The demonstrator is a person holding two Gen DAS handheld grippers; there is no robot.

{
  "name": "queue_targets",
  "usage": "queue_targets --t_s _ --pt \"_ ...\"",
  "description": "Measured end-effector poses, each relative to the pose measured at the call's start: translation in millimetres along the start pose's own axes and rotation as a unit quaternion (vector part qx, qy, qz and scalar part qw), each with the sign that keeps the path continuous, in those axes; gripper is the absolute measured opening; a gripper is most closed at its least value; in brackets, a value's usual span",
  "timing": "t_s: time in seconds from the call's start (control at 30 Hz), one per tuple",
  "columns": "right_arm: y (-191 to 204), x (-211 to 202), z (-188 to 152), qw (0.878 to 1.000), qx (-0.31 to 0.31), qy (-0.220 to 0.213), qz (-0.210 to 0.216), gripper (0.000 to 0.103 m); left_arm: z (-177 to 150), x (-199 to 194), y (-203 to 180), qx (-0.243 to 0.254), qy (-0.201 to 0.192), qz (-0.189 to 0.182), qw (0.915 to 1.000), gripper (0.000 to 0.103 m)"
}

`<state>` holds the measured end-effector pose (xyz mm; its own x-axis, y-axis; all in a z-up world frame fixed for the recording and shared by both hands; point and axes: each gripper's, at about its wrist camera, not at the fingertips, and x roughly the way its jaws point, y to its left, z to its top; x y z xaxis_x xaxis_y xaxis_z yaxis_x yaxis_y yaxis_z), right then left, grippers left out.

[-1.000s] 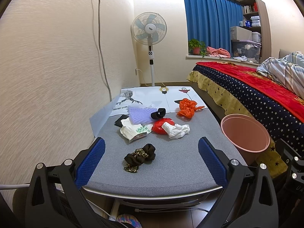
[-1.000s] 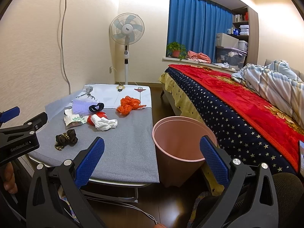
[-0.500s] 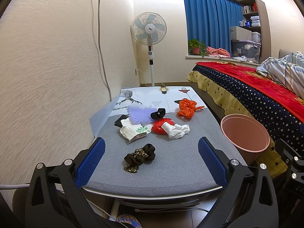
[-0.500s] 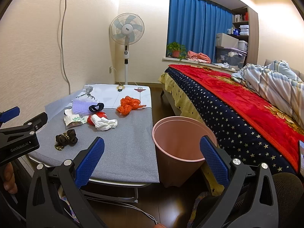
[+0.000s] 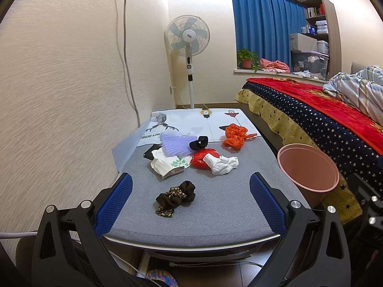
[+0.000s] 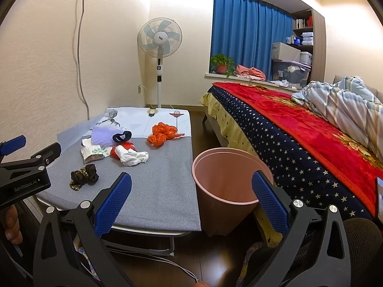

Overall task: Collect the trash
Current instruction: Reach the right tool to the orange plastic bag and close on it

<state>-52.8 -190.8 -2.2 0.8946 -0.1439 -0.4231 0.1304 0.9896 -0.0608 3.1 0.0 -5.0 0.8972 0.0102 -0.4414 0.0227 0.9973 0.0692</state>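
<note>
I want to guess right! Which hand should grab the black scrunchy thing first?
Probably the left. The left gripper is open and the black scrunchie lies right between its fingers' line on the gray table. The right gripper, also open, points toward the pink bin.

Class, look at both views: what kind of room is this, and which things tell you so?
Most likely a bedroom in a home. A bed with a rumpled quilt fills the right side, blue curtains cover the window, and a standing fan sits by the wall.
</note>
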Motion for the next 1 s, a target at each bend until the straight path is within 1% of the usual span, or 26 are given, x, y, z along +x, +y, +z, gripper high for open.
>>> queue_targets --t_s 0.07,0.13,0.23,0.3,0.37,0.43,0.47,0.5,0.6,0.67,0.77,0.87,0.9,1.0 --pt "-5 -8 8 1.000 0.012 -0.024 0.002 0.098 2 1 2 -0.005 0.008 0.006 0.9999 0.095" --pt "-8 -14 20 0.999 0.019 -0.046 0.007 0.098 9 2 7 -0.017 0.016 0.004 0.9997 0.095" --pt "-12 -17 43 0.997 0.025 -0.076 0.014 0.098 26 2 16 -0.013 0.004 0.016 0.9998 0.095" --pt "-13 -6 60 0.997 0.028 -0.066 0.014 0.098 43 4 24 -0.007 -0.010 0.029 0.9995 0.095" --pt "-10 18 81 0.999 0.020 -0.044 0.018 0.098 61 12 34 -0.010 -0.021 0.036 0.9991 0.095" --pt "-4 46 100 0.999 0.005 -0.046 0.012 0.098 82 25 43 -0.019 -0.025 0.040 0.9987 0.095" --pt "-1 54 104 0.999 0.001 -0.048 0.011 0.098 93 33 48 -0.025 -0.030 0.042 0.9984 0.095" --pt "5 74 113 0.999 -0.006 -0.047 0.009 0.098 100 42 51 -0.027 -0.035 0.046 0.9980 0.095" --pt "18 118 120 0.999 -0.011 -0.031 0.011 0.098 121 72 55 -0.016 -0.046 0.062 0.9969 0.095" --pt "27 154 121 1.000 -0.009 -0.017 0.016 0.098 129 92 58 -0.014 -0.048 0.068 0.9964 0.095" --pt "43 202 116 1.000 -0.010 -0.008 0.026 0.098 135 125 66 -0.030 -0.042 0.065 0.9966 0.095" --pt "58 247 109 0.999 -0.012 0.012 0.032 0.098 137 160 72 -0.044 -0.023 0.061 0.9969 0.095" --pt "64 267 106 0.999 -0.011 0.020 0.033 0.098 137 171 73 -0.047 -0.016 0.063 0.9968 0.095" --pt "74 306 100 0.999 -0.014 0.040 0.034 0.098 130 199 76 -0.051 0.008 0.070 0.9962 0.095"
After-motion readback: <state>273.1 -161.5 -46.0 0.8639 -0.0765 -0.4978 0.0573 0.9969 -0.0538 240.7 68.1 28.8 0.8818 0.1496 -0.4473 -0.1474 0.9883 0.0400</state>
